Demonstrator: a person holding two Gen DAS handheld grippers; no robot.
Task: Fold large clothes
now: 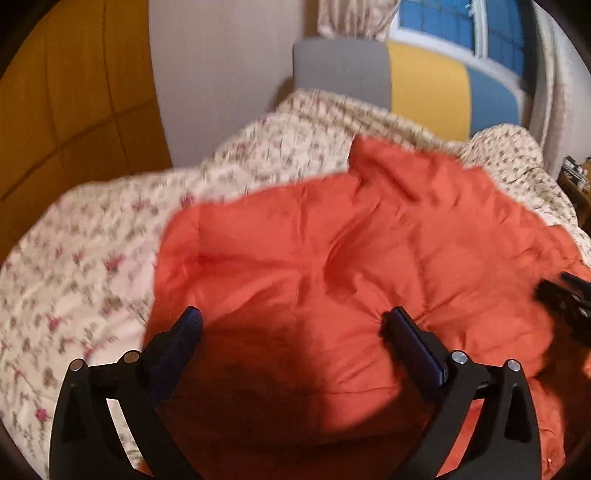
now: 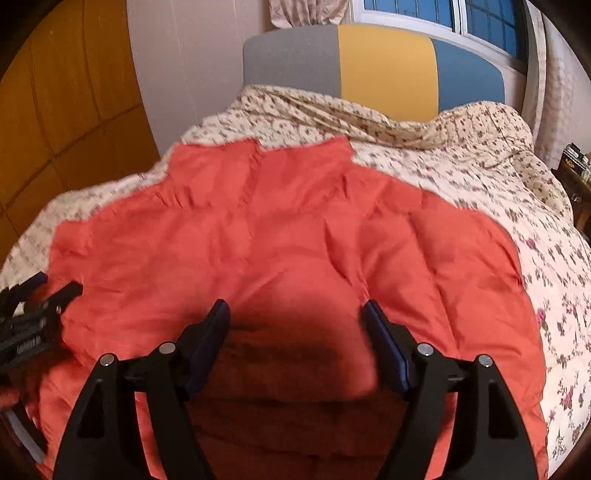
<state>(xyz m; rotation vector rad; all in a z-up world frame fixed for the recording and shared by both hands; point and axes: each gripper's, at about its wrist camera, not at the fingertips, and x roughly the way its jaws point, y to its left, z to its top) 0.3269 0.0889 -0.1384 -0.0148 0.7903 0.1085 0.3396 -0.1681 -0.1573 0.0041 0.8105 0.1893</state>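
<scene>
A large orange-red padded jacket lies spread on a bed with a floral quilt. My left gripper hangs over the jacket's near left part, its jaws wide apart with only fabric below them, nothing pinched. My right gripper hovers over the jacket's near right part, jaws also apart and holding nothing. Each gripper shows in the other's view: the right one at the right edge, the left one at the left edge. Both cast a dark shadow on the fabric beneath.
A headboard with grey, yellow and blue panels stands at the far end of the bed, below a window with a curtain. A wooden wardrobe flanks the bed's left side. A cluttered shelf sits at the right.
</scene>
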